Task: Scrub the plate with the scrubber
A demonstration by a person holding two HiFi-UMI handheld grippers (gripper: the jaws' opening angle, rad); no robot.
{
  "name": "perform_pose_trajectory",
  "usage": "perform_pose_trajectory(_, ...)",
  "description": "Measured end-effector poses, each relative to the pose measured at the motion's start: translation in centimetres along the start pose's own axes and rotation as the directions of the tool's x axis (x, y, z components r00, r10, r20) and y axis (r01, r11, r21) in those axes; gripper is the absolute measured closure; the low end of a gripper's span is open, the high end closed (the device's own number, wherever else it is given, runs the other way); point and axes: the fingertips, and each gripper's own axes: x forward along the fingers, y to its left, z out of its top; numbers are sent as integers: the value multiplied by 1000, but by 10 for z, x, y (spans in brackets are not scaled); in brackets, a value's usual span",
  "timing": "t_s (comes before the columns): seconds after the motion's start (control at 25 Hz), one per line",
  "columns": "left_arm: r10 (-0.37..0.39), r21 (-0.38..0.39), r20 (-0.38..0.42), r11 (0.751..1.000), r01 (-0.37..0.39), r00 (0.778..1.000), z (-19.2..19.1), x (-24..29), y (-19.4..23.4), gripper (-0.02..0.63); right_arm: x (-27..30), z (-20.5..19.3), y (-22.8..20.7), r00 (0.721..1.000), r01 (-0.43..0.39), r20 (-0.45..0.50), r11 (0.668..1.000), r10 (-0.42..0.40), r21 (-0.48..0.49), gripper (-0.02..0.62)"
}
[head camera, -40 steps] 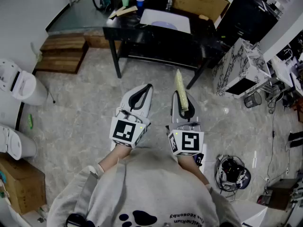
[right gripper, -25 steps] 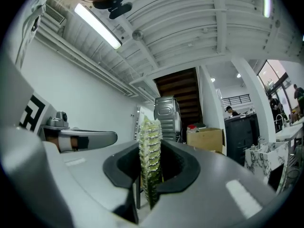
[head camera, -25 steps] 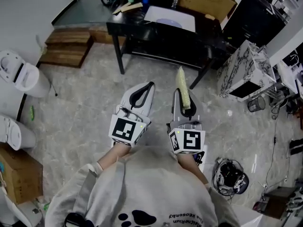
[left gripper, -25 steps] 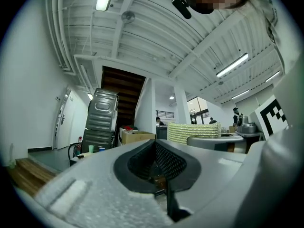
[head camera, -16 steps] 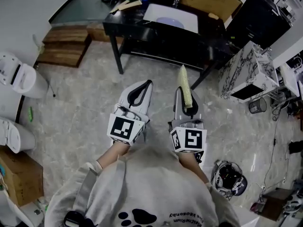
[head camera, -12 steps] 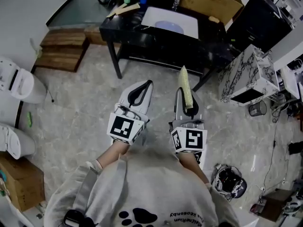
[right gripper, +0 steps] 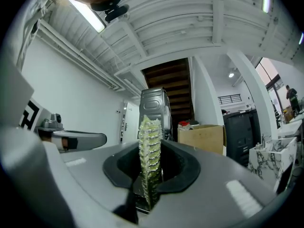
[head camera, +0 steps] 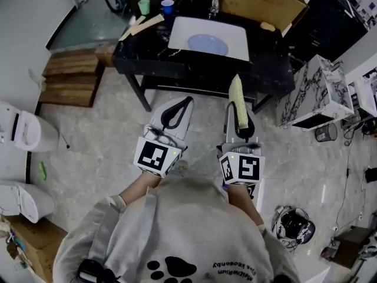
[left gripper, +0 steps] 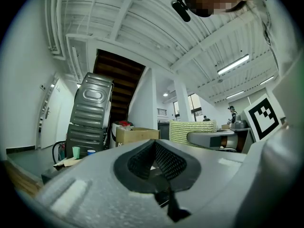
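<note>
My right gripper (right gripper: 150,177) clamps the yellow-green scrubber (right gripper: 150,144) edge-on; my left gripper (left gripper: 155,164) is clenched on nothing. The plate (head camera: 208,44) lies in the white basin (head camera: 238,31) (on the black table (head camera: 147,63)), well apart from both.

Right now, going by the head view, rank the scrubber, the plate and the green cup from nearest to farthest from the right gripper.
1. The scrubber: clamped in the right gripper, sticking out ahead.
2. The plate: on the white board on the black table, ahead and slightly left.
3. The green cup: at the table's far left corner.
</note>
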Motion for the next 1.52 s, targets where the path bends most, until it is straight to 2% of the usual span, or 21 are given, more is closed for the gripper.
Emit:
perform_pose_trajectory(0.24,-18,-40,-4,999,18,1000,-17,25,28,603,33,-9,-5,1000,17,-25,1000,-17,-14,529)
perform_pose_trajectory(0.56,-18,-69,-12,997,17,1000,-29,36,45,603,49,-20,-7,998,30,-50,999,-30,-11,529)
perform_pose_trajectory(0.92,6,-80,3,997,-6,1000,-36,58,68,603,87,-26,-7,999,-12,-36,1000,11,-24,529)
perform_pose_trajectory(1.24,29,-89,-14,996,-30,999,-51,129,102,603,157,-47,-48,998,-30,-61,1000,30,1,529)
perform_pose_trajectory(1.52,61,-86,-40,994,-65,997,-64,203,133,603,235,-57,-96,995,-79,-59,997,81,24,529)
